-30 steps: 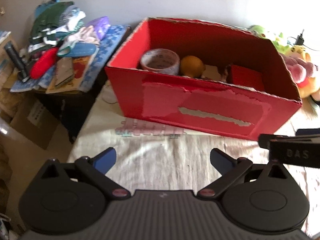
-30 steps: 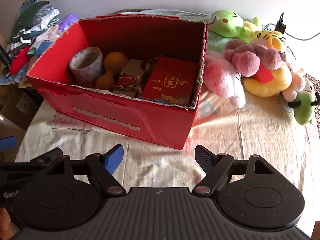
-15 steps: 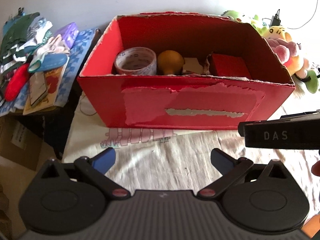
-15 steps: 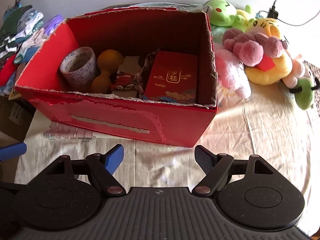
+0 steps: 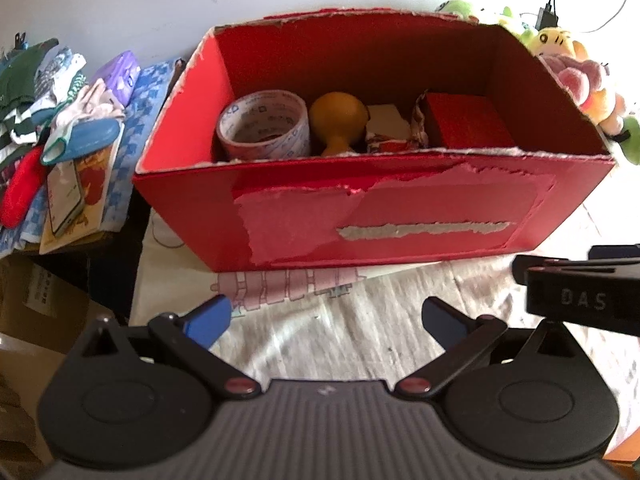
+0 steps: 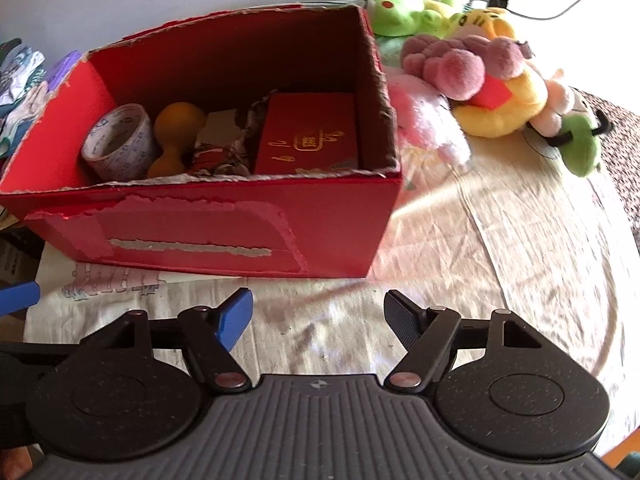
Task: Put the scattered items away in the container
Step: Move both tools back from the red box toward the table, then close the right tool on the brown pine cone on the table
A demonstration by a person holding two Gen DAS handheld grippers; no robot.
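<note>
"DAS" in pale letters on black gripper body (image 5: 582, 300), right edge of left view. Gold emblem with one character on red packet (image 6: 308, 136) in box, not legible.

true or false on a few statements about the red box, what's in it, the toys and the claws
1. The roll of tape lies inside the red box. True.
2. The plush toys are packed in the box. False: they lie on the cloth beside it.
3. The left claw grips the orange gourd-shaped item. False: it is open and empty; that item is in the box.
4. A red packet with gold print sits at the box's right end. True.
5. Nothing is between the right claw's closing jaws. True.
</note>
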